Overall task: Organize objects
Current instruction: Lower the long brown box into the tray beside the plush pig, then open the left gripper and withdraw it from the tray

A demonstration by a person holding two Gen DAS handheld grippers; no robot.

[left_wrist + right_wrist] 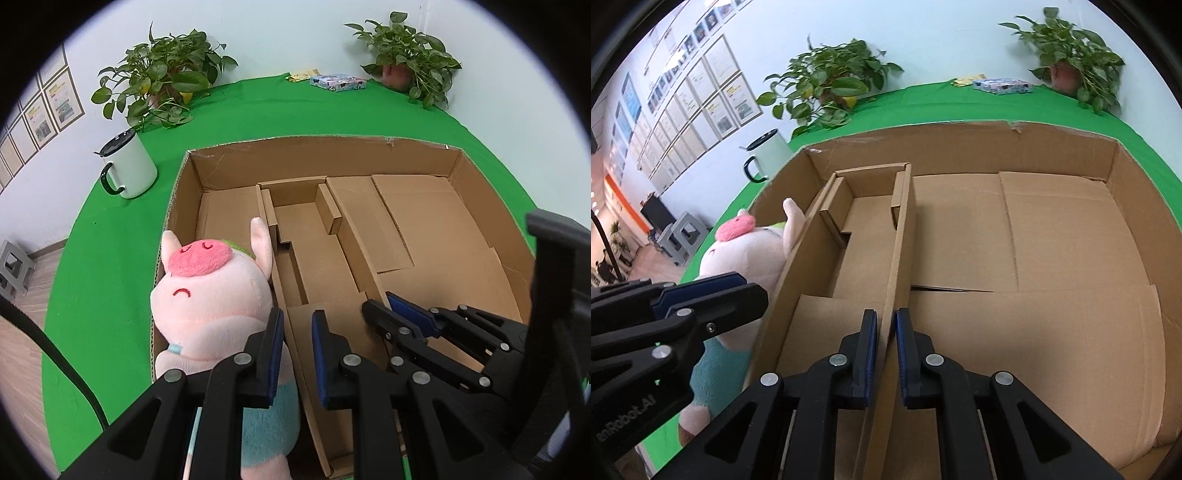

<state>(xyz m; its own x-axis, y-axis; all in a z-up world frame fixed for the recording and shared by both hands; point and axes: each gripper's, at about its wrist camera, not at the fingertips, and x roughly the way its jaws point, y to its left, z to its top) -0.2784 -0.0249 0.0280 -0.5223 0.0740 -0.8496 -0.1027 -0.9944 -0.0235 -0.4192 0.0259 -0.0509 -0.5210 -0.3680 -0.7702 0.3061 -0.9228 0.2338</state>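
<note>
An open cardboard box [325, 142] lies on the green cloth [110, 258]. Inside it a cardboard insert forms two long walls. My left gripper [297, 350] is shut on the left wall [798, 258], which runs up between its blue pads. A pink plush pig [210, 291] with teal clothing sits in the narrow left compartment, pressed against the outside of the left finger. My right gripper [885, 350] is shut on the right wall [901, 240]. In the left wrist view it [380, 302] shows low on the right. The left gripper [753, 291] reaches in from the left of the right wrist view.
A white mug [127, 166] with a black lid stands left of the box. Two potted plants [162, 81] [406, 48], a colourful flat box [338, 82] and a yellow item [301, 75] line the far edge. A grey stool [11, 266] stands on the floor.
</note>
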